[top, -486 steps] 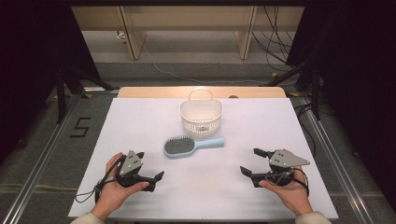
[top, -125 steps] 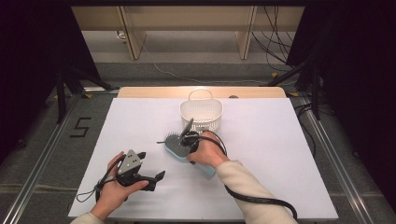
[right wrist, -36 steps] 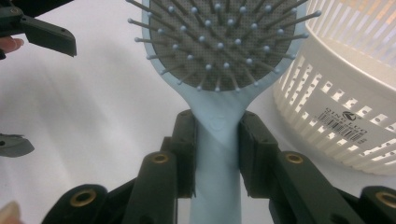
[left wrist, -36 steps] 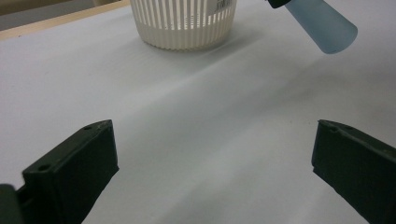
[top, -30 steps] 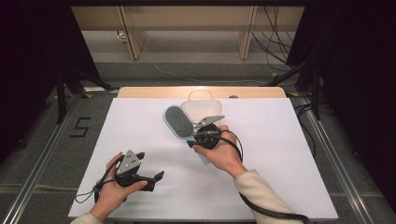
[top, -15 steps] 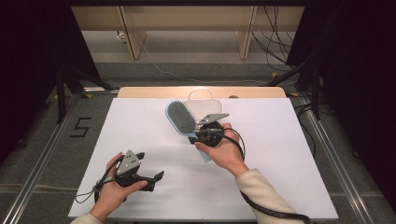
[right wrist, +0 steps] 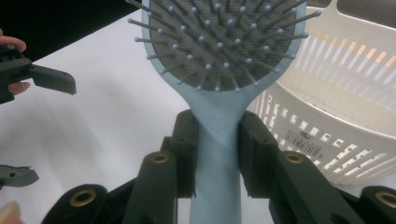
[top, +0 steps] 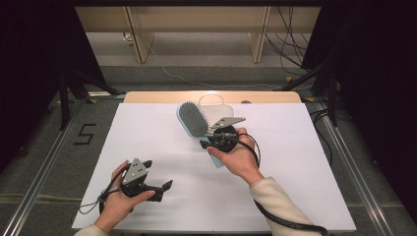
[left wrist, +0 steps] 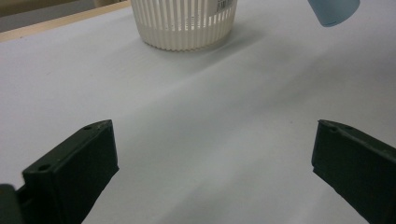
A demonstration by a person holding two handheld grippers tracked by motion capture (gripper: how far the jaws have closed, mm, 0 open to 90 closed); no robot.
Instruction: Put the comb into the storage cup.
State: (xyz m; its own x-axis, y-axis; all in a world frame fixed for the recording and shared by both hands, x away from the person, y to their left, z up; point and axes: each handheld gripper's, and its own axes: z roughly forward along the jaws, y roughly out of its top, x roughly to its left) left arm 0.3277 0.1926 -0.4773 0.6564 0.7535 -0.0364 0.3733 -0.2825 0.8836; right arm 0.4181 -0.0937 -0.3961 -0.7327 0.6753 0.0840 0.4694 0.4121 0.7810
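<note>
Mid-table, the right gripper (top: 209, 135) is clamping the light-blue hairbrush (top: 193, 119) by its handle, holding it off the table, bristle head just beside the white basket (top: 220, 110). Near the front edge, the left gripper (top: 164, 187) is resting, jaws apart, holding nothing.

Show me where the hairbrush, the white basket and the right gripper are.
hairbrush (right wrist: 219, 42), right gripper view, bristle pad of its head
white basket (left wrist: 184, 23), left gripper view, slatted side wall
right gripper (right wrist: 215, 154), right gripper view, midway between its fingers, clamped on the brush handle

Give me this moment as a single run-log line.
right gripper: shut on hairbrush handle, lifted beside basket | left gripper: open, idle on table
</note>
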